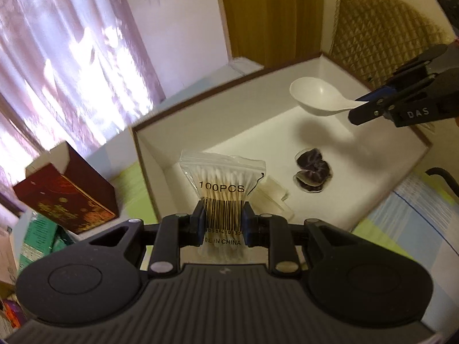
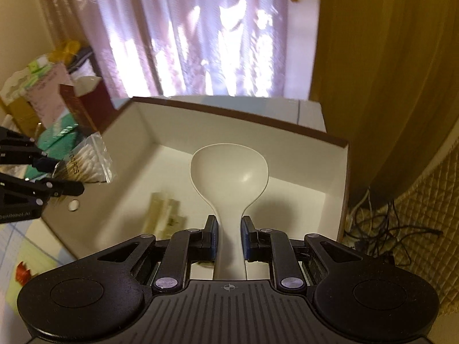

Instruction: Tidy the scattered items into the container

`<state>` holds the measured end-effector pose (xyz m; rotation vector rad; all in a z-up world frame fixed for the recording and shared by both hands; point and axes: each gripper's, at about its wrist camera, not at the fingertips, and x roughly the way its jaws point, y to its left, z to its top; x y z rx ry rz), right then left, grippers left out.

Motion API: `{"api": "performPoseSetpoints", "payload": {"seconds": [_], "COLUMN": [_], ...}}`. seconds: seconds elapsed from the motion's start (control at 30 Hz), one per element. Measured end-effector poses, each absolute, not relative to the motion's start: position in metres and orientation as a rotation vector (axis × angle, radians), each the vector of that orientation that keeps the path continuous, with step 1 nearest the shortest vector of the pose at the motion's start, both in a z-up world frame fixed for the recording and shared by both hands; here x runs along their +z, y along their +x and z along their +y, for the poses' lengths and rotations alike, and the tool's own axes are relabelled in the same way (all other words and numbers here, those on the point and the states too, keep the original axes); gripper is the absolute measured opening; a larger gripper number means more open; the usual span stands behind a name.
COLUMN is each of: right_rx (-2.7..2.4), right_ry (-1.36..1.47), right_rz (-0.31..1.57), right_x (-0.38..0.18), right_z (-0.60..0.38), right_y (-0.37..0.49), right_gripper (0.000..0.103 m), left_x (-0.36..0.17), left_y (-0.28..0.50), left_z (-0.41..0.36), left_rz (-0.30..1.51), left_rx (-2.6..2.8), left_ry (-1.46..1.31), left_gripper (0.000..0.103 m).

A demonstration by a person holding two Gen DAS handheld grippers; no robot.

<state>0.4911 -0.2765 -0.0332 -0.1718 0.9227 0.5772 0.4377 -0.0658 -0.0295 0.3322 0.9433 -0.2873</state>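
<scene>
My left gripper (image 1: 223, 218) is shut on a clear bag of cotton swabs (image 1: 222, 183) marked 100PCS, held above the near left edge of the open white box (image 1: 149, 149). My right gripper (image 2: 228, 235) is shut on the handle of a white plastic spoon (image 2: 229, 169), held over the box (image 2: 341, 177). In the left wrist view the spoon (image 1: 315, 97) and right gripper (image 1: 364, 107) hang over the box's far right. In the right wrist view the swab bag (image 2: 89, 163) and left gripper (image 2: 64, 177) are at the left. A dark hair scrunchie (image 1: 312, 173) and a pale packet (image 1: 275, 197) lie inside.
A dark red carton (image 1: 66, 195) stands left of the box, with green packs (image 1: 40, 238) beside it. A quilted chair back (image 1: 384, 31) is behind the box. Curtains (image 2: 200, 34) hang behind. Cables (image 2: 381, 229) lie on the floor at the right.
</scene>
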Motion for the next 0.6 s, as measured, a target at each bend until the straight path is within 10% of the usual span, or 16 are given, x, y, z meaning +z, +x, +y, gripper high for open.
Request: {"api": "performPoseSetpoints", "payload": {"seconds": [0.6], "right_rx": [0.497], "right_ry": [-0.22], "right_rz": [0.994], "right_x": [-0.072], "right_z": [-0.274], "right_y": [0.519], "right_gripper": [0.02], "left_x": [-0.08], "left_y": [0.474], "left_z": [-0.076], "left_rz": [1.072], "left_rx": [-0.251], "left_ry": [0.353], "left_gripper": [0.036]}}
